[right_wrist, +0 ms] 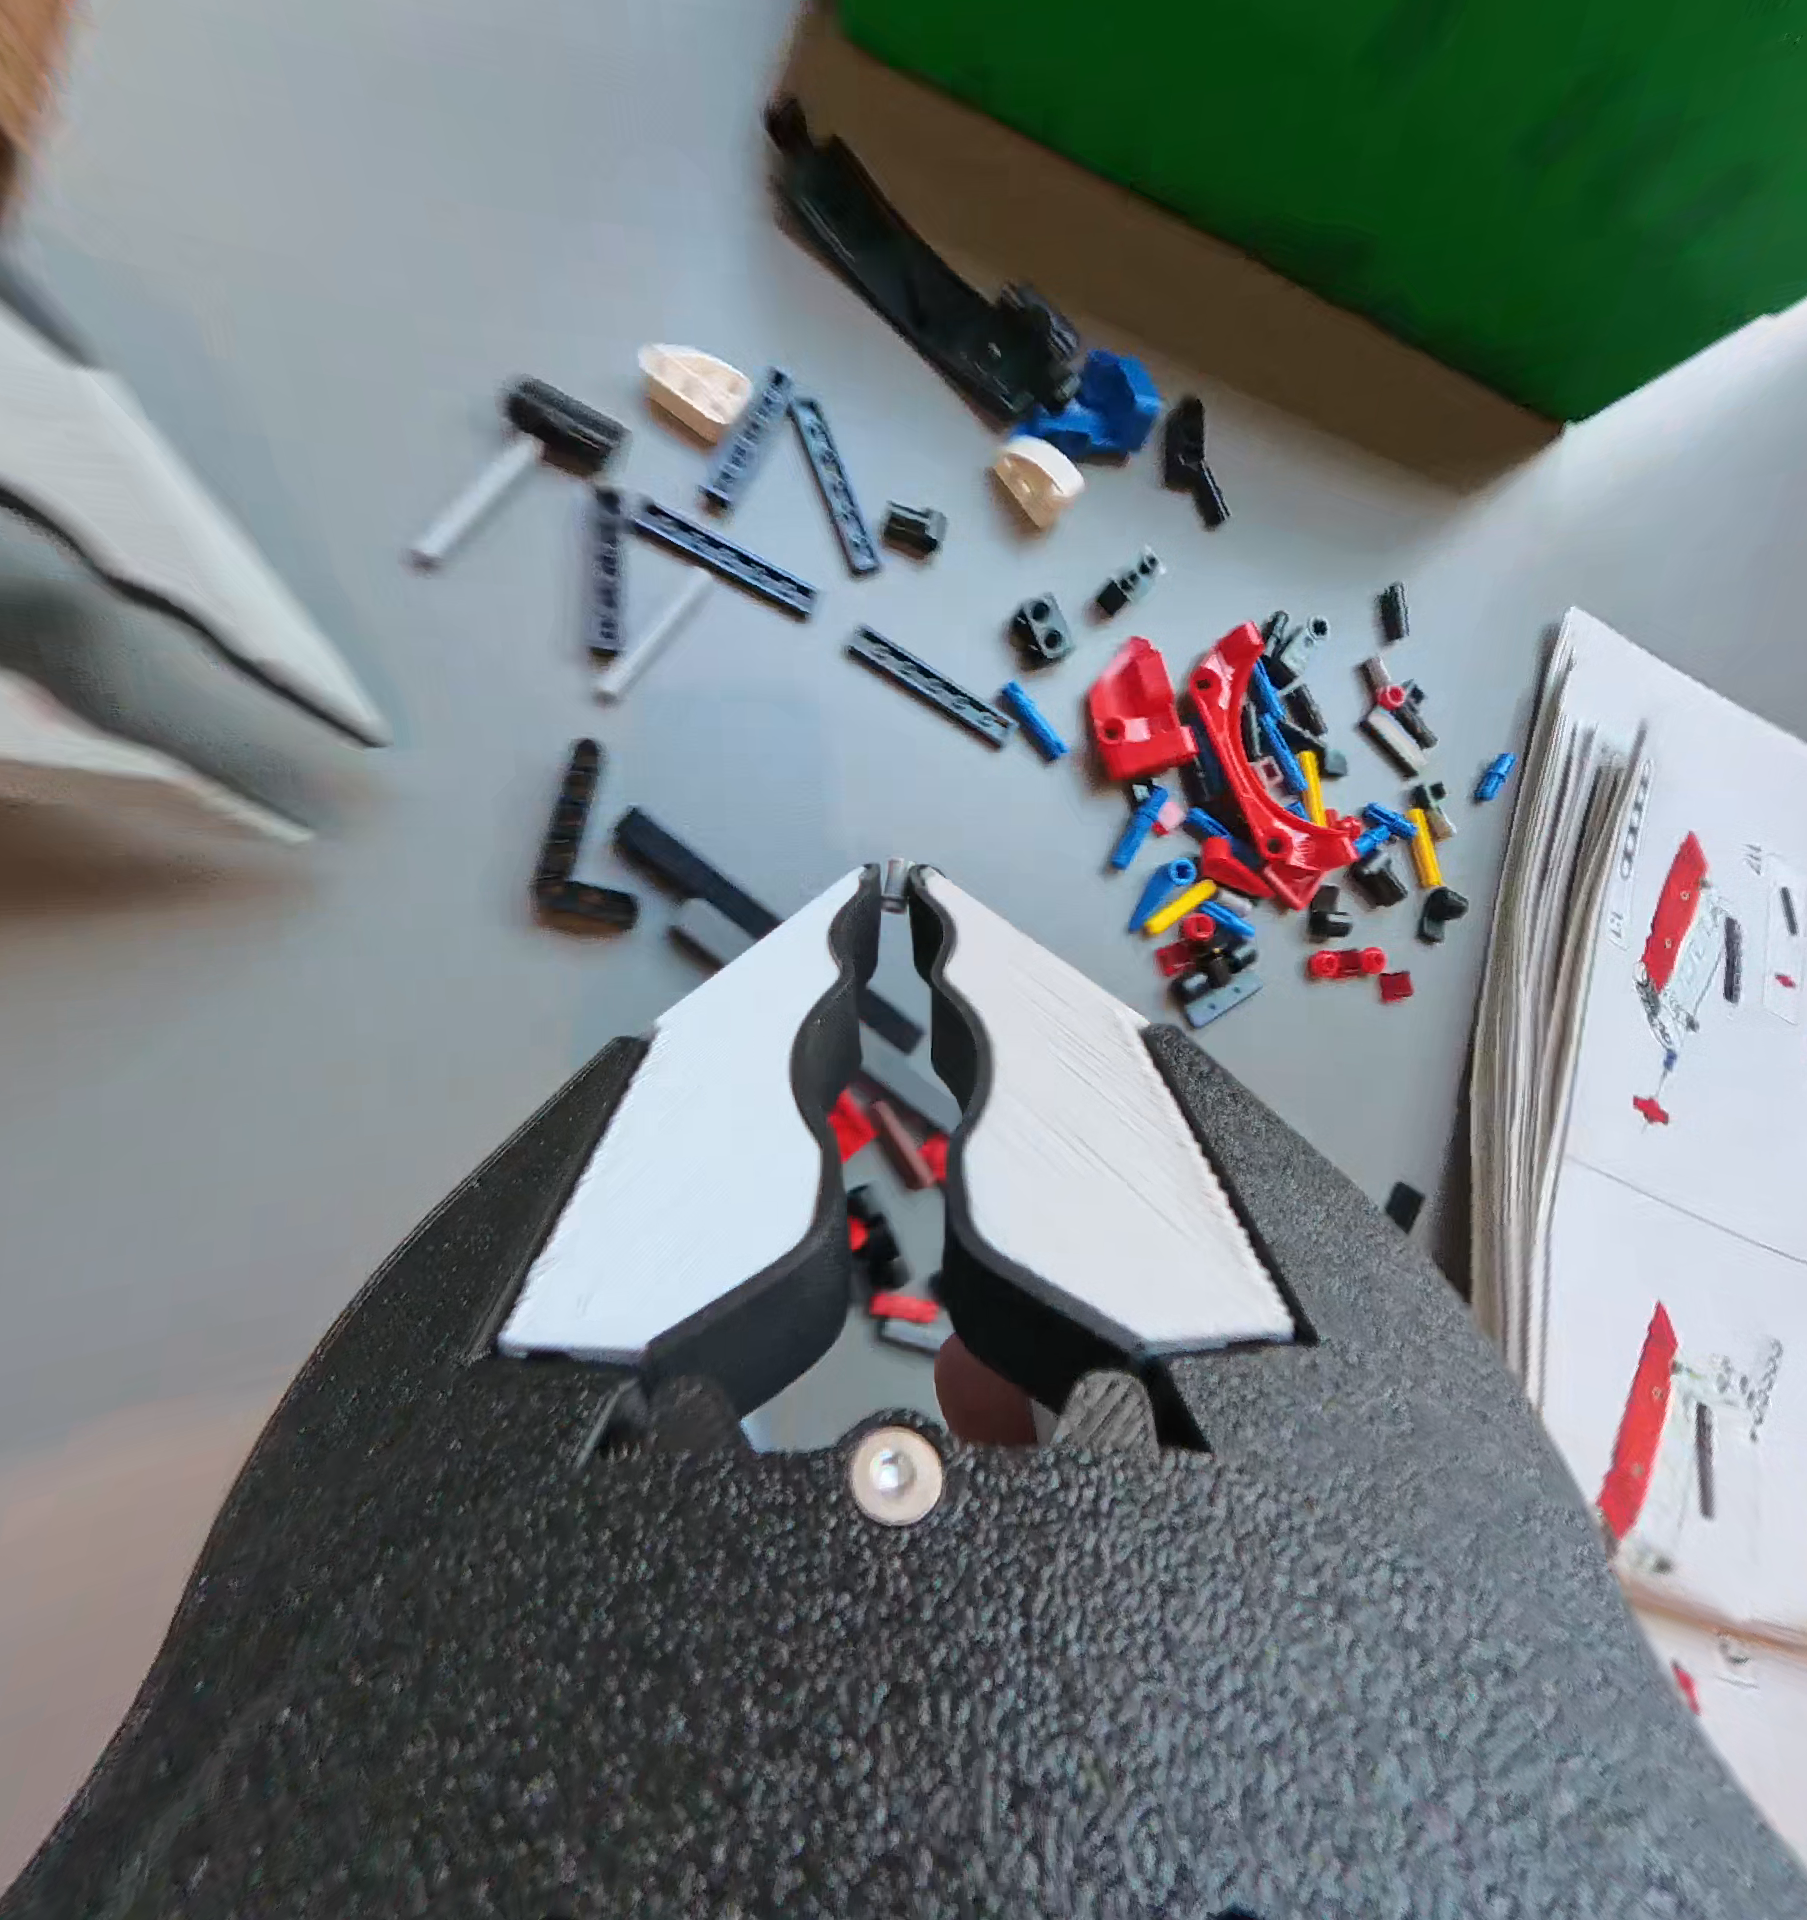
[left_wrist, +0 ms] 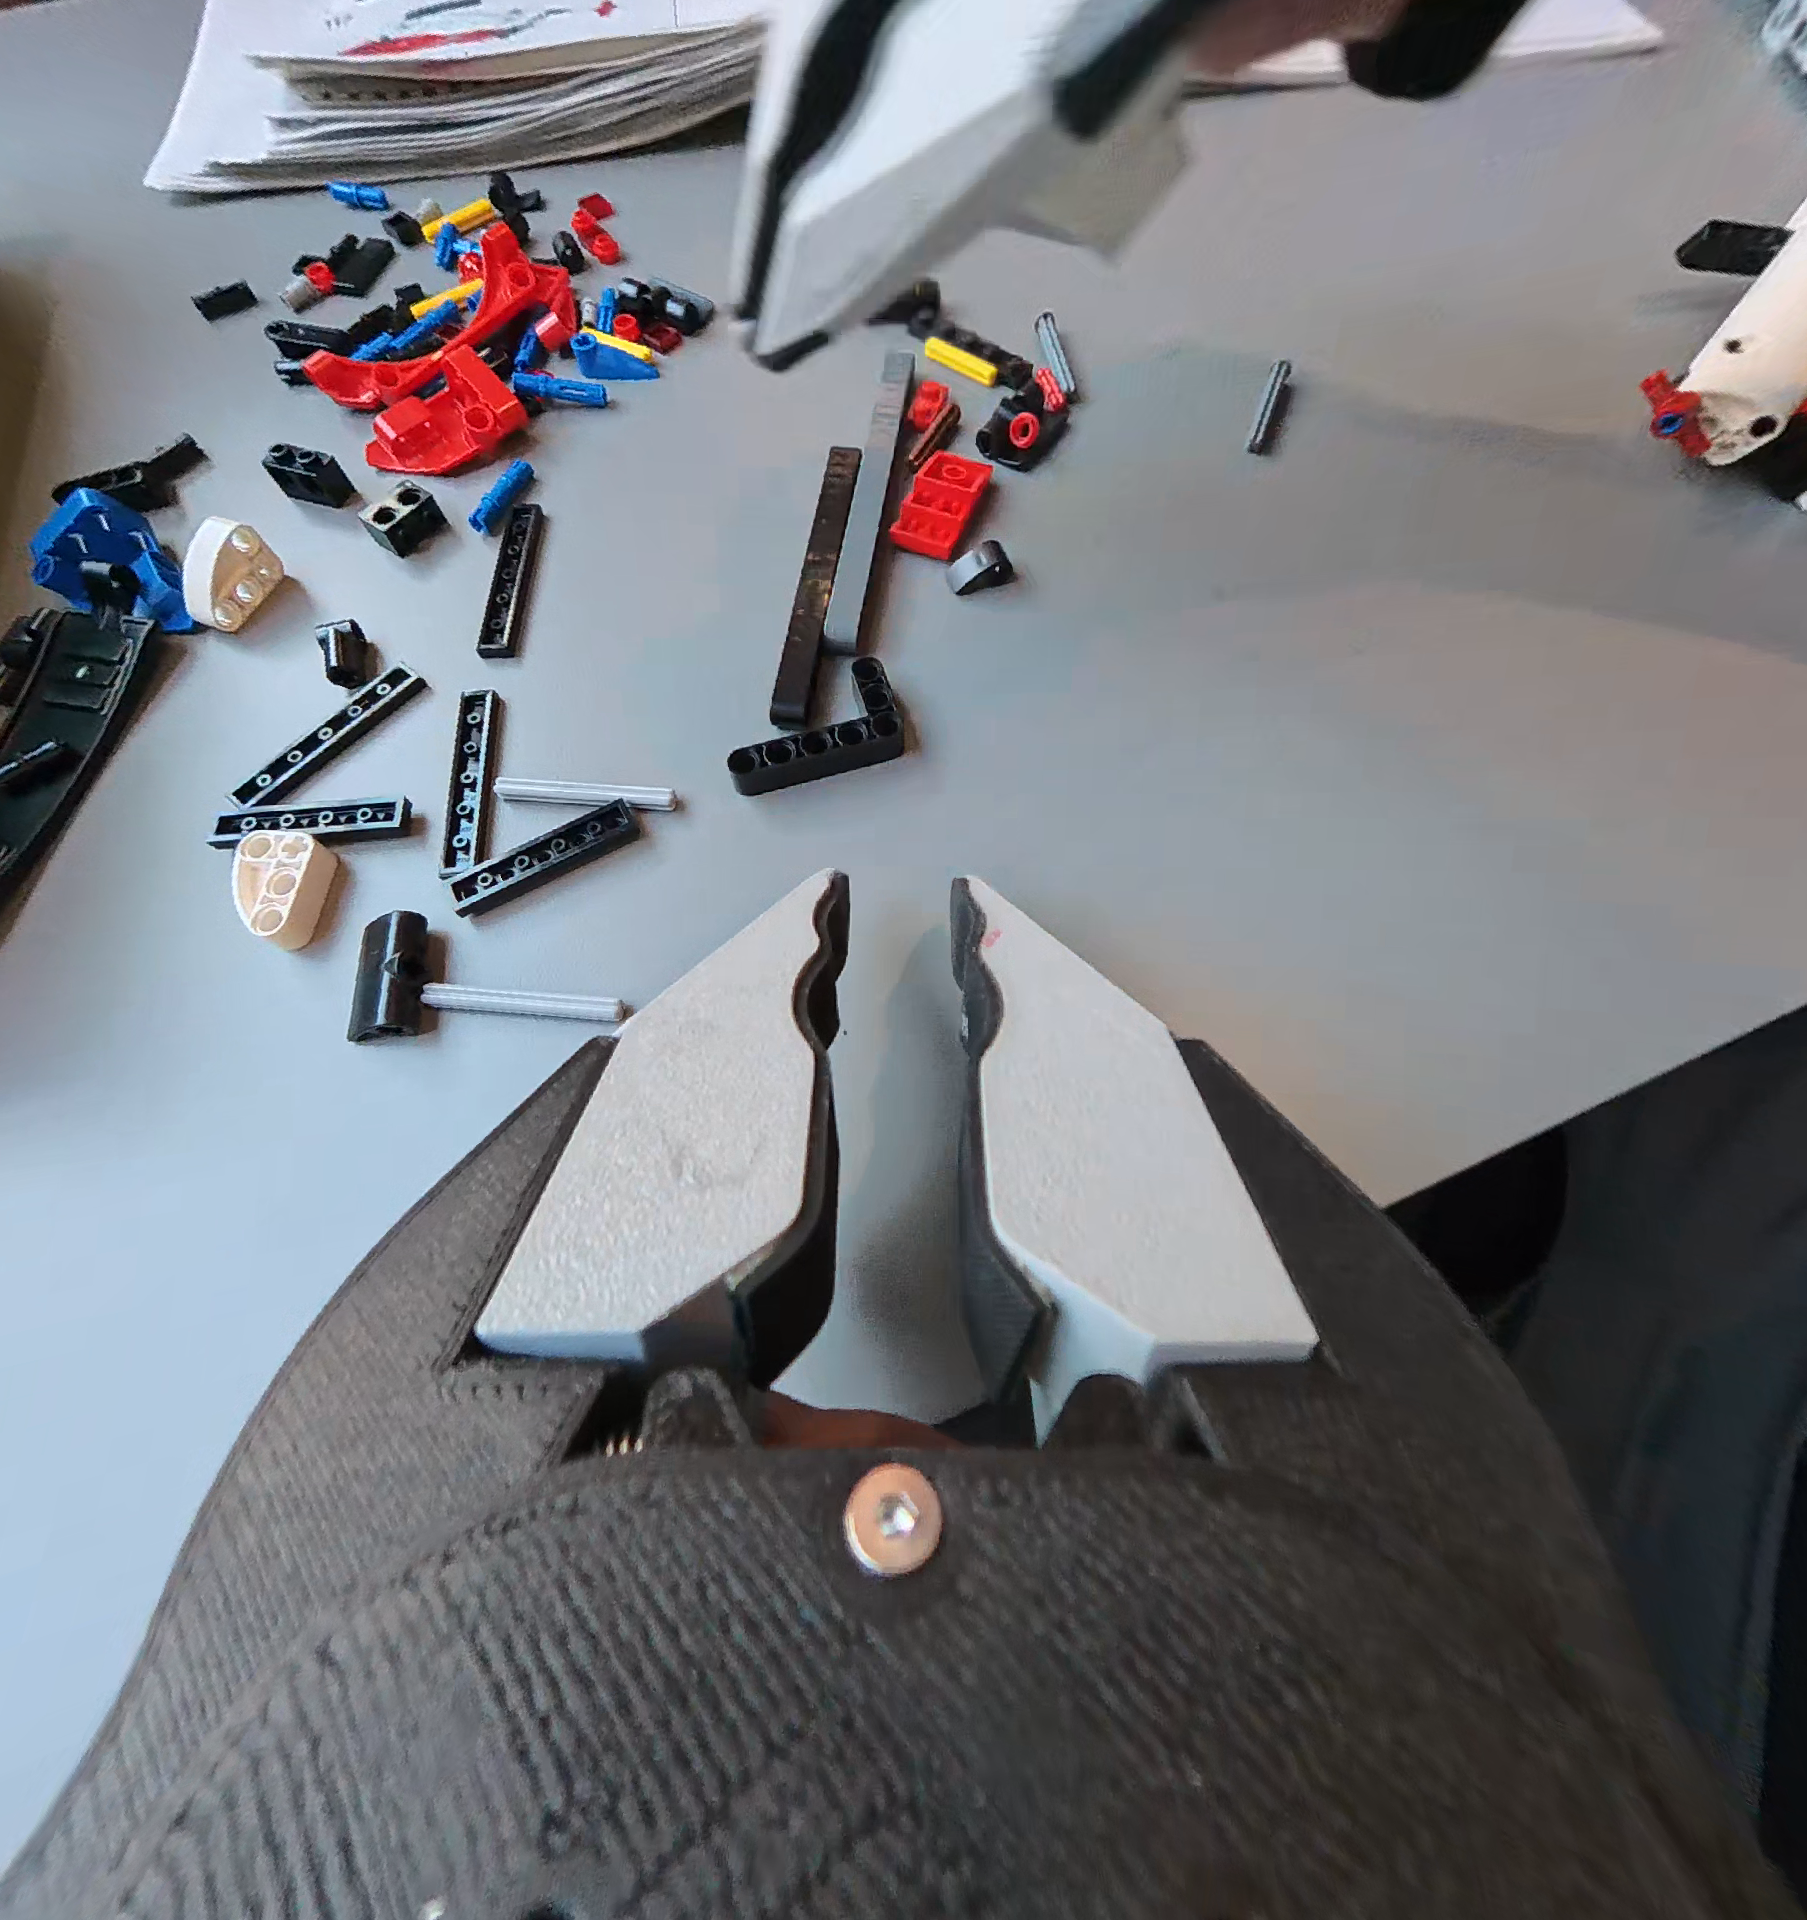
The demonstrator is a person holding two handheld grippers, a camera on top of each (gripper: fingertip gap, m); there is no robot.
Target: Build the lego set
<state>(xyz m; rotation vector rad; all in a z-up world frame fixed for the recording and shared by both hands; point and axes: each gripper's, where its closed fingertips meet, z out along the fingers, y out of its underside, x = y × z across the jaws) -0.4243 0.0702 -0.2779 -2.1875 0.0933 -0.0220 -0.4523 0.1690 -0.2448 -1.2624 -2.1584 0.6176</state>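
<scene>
Loose lego pieces lie on the grey table (left_wrist: 1294, 727): a red, blue and black pile (left_wrist: 463, 343), several black plates (left_wrist: 509, 582), a black L-shaped beam (left_wrist: 826, 743) and two long dark beams (left_wrist: 842, 561). My left gripper (left_wrist: 899, 904) is open and empty, low over bare table near the L-shaped beam. My right gripper (right_wrist: 894, 883) is shut on a small grey pin (right_wrist: 894, 891) at its tips, above the long beams (right_wrist: 691, 862). It shows blurred in the left wrist view (left_wrist: 785, 332). A partly built white and red model (left_wrist: 1772, 395) stands at the far right.
An instruction booklet (left_wrist: 483, 94) lies behind the pile; it also shows in the right wrist view (right_wrist: 1688, 1039). A green box on brown card (right_wrist: 1398, 156) stands past the black curved part (right_wrist: 920, 281). The table edge (left_wrist: 1501, 1143) runs near my left gripper. Across from one pair of fingers to the other is roughly 11 centimetres.
</scene>
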